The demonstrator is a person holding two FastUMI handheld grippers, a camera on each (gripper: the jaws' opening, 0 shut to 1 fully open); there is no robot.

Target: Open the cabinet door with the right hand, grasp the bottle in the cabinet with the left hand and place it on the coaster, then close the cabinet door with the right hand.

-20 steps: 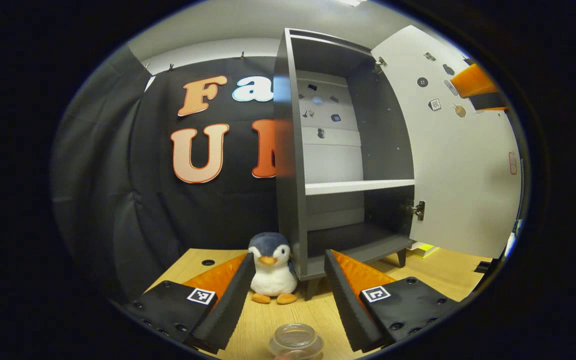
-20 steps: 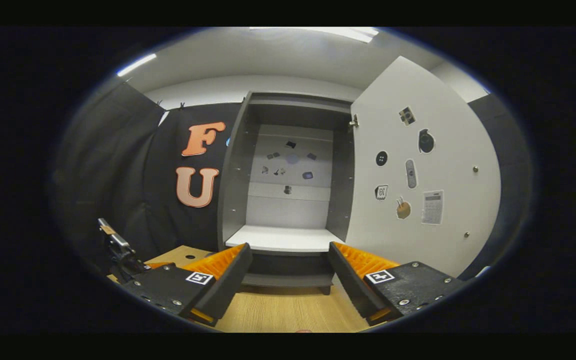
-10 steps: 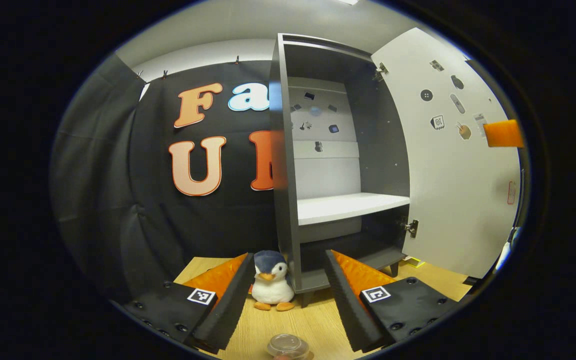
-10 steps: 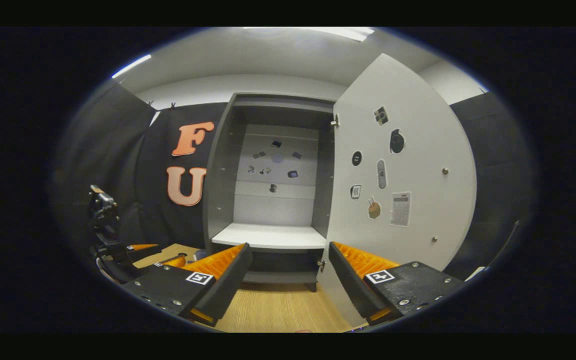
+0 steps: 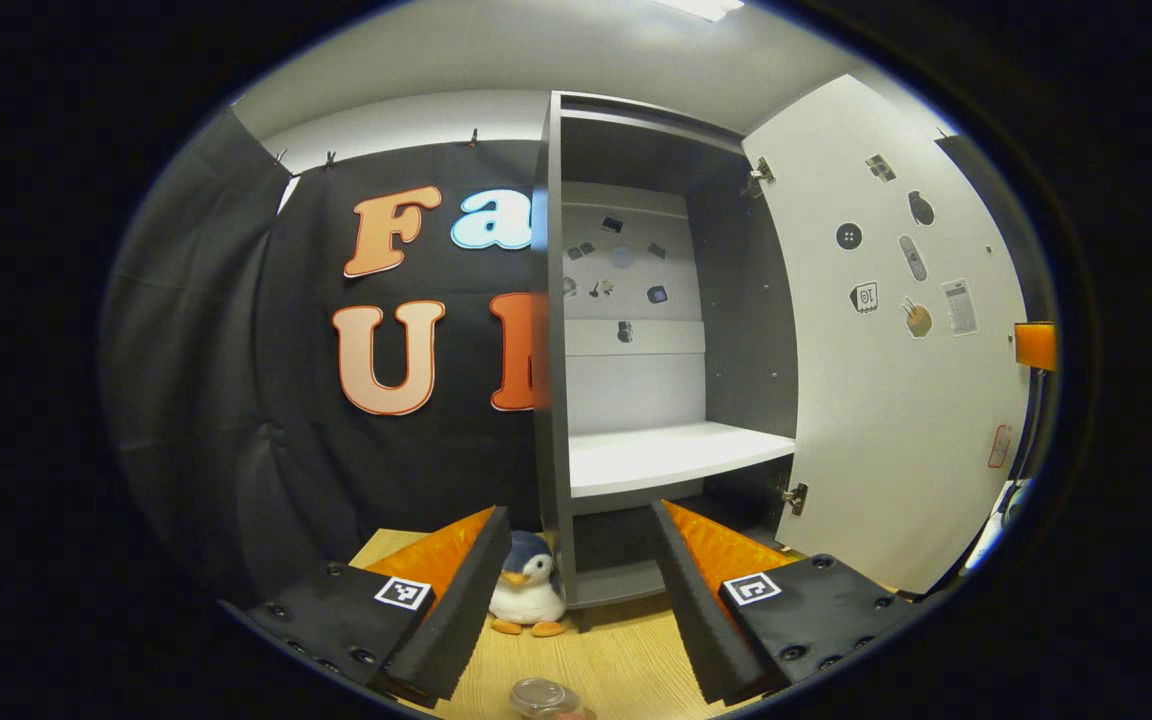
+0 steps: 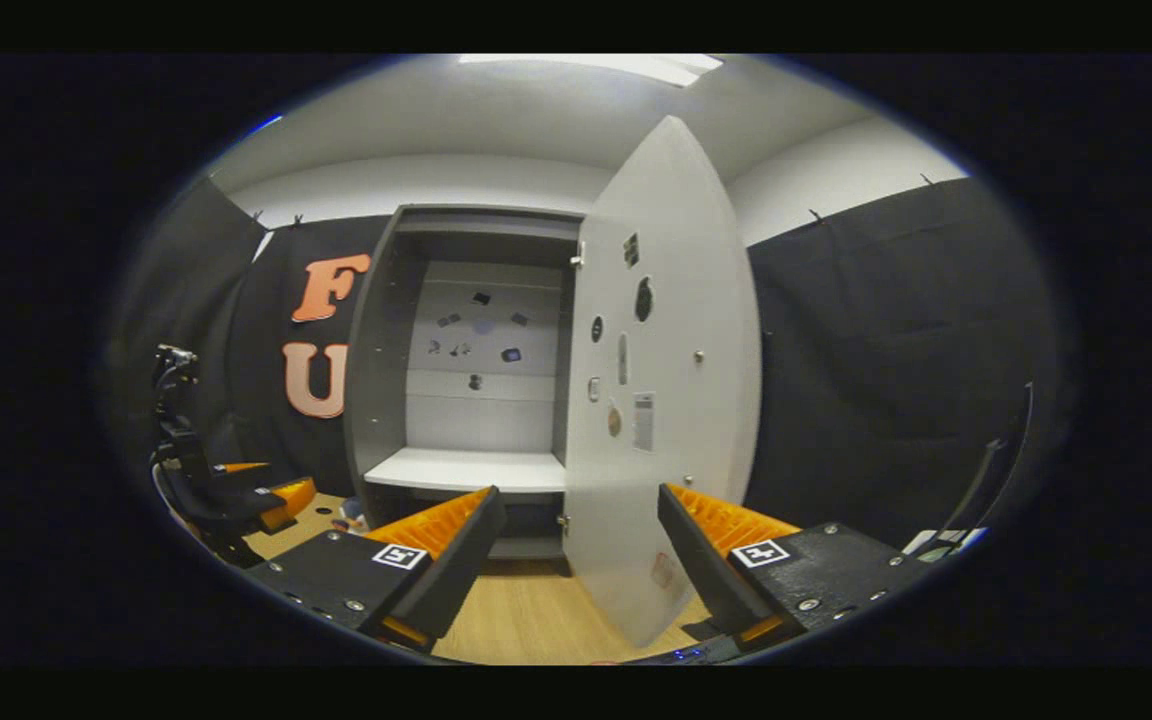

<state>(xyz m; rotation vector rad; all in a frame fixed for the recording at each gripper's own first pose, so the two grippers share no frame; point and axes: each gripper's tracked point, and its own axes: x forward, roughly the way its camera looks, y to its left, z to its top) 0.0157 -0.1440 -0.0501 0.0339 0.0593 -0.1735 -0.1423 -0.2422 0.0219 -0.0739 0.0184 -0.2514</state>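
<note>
Black cloth [image 5: 236, 400] hangs as the wall ahead of me and to my right, clipped along its top edge below a pale wall [image 6: 416, 190]. A ceiling light [image 6: 626, 66] glows overhead. Under me runs a light wooden table [image 5: 626, 660].

Nothing readable: the stickers on the cabinet door [image 5: 896, 330] are too small (one looks like a calculator), as are the square coded tags on each gripper.

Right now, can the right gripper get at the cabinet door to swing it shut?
Probably yes. The right gripper is open, the cabinet door stands ajar just ahead of it, and nothing sits between them.
</note>
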